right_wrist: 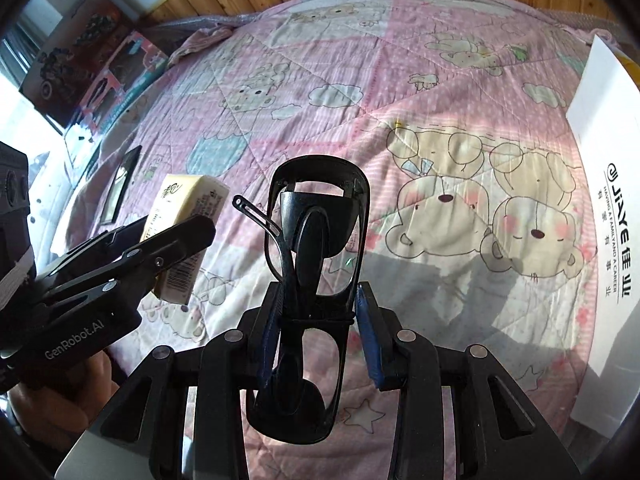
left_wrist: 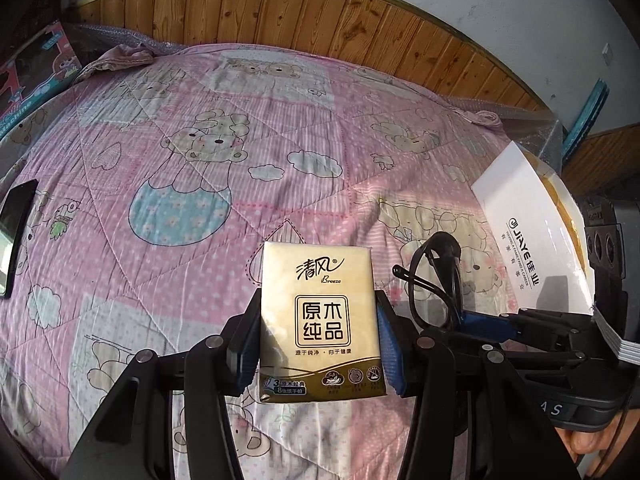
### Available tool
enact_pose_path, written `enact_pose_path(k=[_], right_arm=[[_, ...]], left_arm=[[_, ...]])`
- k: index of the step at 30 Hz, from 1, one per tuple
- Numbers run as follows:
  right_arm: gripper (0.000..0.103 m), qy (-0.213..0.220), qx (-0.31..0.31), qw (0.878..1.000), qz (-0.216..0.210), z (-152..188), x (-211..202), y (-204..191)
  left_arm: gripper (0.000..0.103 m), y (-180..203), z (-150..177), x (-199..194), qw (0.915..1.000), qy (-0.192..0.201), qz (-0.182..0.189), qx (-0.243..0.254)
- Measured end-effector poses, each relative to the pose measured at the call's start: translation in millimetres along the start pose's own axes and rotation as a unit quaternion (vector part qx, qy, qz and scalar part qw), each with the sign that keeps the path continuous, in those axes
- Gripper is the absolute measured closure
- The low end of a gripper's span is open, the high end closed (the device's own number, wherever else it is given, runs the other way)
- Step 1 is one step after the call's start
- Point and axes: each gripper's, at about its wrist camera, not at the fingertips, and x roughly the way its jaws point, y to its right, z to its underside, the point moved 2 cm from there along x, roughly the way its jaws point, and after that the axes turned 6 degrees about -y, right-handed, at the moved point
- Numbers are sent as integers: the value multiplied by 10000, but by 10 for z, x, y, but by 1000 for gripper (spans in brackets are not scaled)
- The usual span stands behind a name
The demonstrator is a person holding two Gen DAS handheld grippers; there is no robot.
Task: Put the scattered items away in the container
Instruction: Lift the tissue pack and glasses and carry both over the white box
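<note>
Over a bed (left_wrist: 200,240) with a pink bear-print quilt, both grippers hang in the air with something in each. At the far left edge of the bed lies a dark flat slab, perhaps a phone (left_wrist: 18,236), one scattered thing not yet collected. Next comes the left gripper (left_wrist: 318,344), whose jaws are closed on a pack of tissues (left_wrist: 320,320), pinching it by its two long sides so the printed face stands upright toward the camera; a grip across the narrow width likely keeps the soft pack from bending. Just beside it to the right, the right gripper (right_wrist: 320,320) is clamped on a folded pair of black glasses (right_wrist: 316,248), held on edge between the blue pads (right_wrist: 370,344), with one temple arm sticking out to the left. Squeezing the folded frame rather than a lens seems the safer hold. Farthest right stands a white box (right_wrist: 600,220) with printed lettering, its near wall rising from the quilt; this is probably the container, though its opening is barely seen. Both items are lifted clear of the quilt and well short of the box, so carrying them rightward over the wall looks like the step in hand.
</note>
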Motion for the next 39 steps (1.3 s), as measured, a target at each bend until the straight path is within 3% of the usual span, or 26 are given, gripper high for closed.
enact_pose_path(k=[16, 39], right_arm=[[65, 378, 213, 9985, -324, 334, -316, -182], [65, 1124, 826, 9869, -806, 570, -944, 291]], left_arm=[[51, 120, 224, -313, 9998, 91, -16, 165], [51, 739, 288, -467, 9980, 31, 70, 631]])
